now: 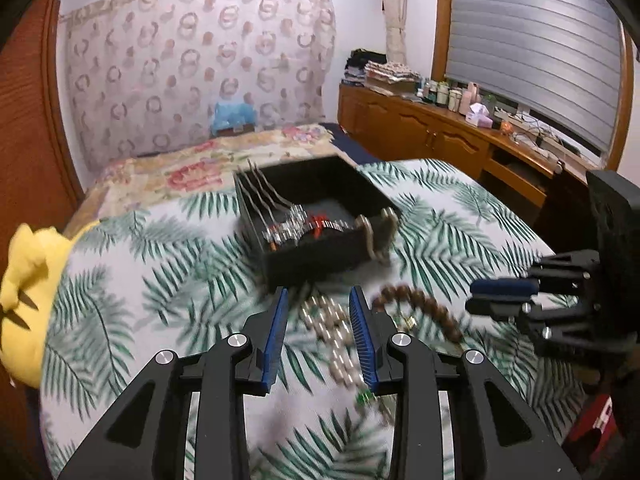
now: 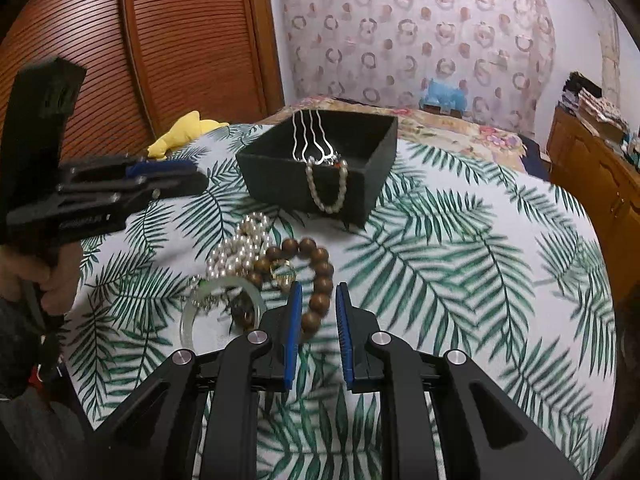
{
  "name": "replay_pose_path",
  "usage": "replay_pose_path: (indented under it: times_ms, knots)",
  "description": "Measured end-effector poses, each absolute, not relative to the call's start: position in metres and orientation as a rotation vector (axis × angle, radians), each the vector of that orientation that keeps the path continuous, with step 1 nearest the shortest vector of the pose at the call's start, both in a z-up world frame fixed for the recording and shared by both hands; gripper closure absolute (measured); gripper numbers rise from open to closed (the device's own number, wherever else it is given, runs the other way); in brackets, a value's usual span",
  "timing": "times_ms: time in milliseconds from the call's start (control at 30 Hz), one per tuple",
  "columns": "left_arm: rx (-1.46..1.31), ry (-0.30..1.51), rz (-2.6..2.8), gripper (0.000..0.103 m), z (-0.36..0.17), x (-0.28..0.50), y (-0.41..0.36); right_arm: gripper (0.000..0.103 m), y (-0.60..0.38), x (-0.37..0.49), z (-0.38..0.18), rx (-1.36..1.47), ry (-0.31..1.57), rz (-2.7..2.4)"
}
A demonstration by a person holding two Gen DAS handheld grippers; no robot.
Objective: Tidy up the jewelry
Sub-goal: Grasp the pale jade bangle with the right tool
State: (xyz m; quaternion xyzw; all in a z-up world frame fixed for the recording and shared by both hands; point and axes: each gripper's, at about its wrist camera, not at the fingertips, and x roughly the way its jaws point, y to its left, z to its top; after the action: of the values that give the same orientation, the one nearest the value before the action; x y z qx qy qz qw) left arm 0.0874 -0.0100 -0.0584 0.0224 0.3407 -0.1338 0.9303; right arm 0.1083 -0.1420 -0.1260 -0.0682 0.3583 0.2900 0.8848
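Both tongs stand released, clenched on nothing. Left tongs (image 1: 318,294) hang over the pearl strand (image 1: 334,338), jaws parted on either side of it and pads clear; judged to be lining up a pick. Right tongs (image 2: 318,290) hover with jaws narrowly parted above the wooden bead bracelet (image 2: 320,276), whose lower arc shows in the gap, untouched.

Loose pieces lie heaped on the leaf-print bedspread (image 2: 460,280): pearls at 11 o'clock of the right tongs, a pale bangle (image 2: 192,320) at 9 o'clock, a small gold ring (image 2: 282,270) inside the bead loop.

Farther off, at 12 o'clock, the black box (image 2: 280,176) holds a silver hair comb (image 2: 310,136) propped against its wall; a short pearl string (image 2: 326,192) drapes over the near rim, likely wanting tucking in.
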Motion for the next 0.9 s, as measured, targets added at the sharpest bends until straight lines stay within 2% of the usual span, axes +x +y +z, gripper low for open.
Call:
replay_pose_path:
  times_ms: [400,900]
  knots:
    - [0.028,0.777,-0.289,0.073,-0.089,0.049,-0.008,0.084,-0.127,0.084,-0.137,-0.125,0.779,0.662]
    - [0.022,0.775,-0.291,0.073,-0.091,0.039,-0.004,0.084,-0.101,0.099,-0.138,-0.179,0.794,0.634]
